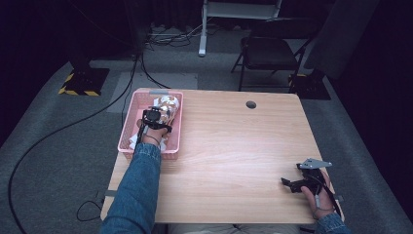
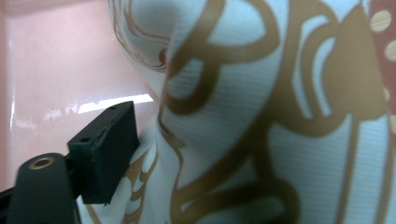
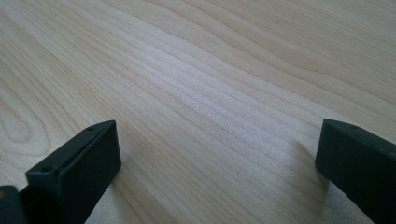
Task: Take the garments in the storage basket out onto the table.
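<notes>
The patterned cloth (image 1: 167,106) is a white fabric printed with brown looping line motifs. It lies bunched inside the pink basket (image 1: 127,127), toward the far end of that basket, which stands at the left edge of the table. In the left gripper view the cloth (image 2: 261,116) shows a fine ribbed weave and rises in a soft rounded fold (not flat). A second fabric, reddish with pale dots (image 2: 384,32), lies just beside it. The basket wall (image 2: 60,60) is glossy pink.

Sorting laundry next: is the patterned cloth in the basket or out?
In: the cloth lies inside the pink basket.
</notes>
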### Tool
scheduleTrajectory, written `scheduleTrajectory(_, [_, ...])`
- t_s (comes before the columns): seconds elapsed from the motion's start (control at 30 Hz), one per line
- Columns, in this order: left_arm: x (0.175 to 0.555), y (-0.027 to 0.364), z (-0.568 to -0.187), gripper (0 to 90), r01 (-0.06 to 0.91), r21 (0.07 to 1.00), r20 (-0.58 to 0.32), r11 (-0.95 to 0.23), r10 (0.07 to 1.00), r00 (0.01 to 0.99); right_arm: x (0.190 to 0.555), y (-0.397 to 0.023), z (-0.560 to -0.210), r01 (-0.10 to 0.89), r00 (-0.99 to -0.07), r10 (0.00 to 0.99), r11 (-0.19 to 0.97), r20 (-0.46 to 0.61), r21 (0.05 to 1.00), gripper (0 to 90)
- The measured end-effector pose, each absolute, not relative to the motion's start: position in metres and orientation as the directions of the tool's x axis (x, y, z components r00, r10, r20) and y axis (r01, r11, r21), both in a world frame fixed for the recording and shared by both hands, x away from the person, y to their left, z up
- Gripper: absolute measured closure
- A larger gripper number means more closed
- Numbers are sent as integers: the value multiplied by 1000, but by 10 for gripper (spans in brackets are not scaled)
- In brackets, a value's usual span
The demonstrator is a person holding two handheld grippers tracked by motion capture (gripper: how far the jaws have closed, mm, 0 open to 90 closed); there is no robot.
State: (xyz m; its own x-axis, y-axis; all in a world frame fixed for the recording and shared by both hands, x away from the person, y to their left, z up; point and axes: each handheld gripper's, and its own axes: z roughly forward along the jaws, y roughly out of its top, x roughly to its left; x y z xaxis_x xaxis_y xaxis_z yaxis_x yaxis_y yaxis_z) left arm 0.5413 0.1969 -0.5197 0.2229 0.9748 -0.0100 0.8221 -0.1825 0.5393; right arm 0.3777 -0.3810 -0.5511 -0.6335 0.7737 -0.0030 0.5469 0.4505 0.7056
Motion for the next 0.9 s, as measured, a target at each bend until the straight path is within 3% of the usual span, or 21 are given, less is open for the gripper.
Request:
scheduleTrajectory(0.2, [540,196,-514,403,818,531,13,-219,968,251,378,-381,-551,547,-633,774,451,-3,706,0])
scheduleTrajectory(0.4, [538,193,-511,522,800,556,35,-226,968,250,378,-381,-551,547,-633,774,451,-3,706,0])
scheduleTrajectory(0.9, [530,197,-493,553,787,589,2,-184,974,226,378,-381,-551,547,-633,774,450,-3,706,0])
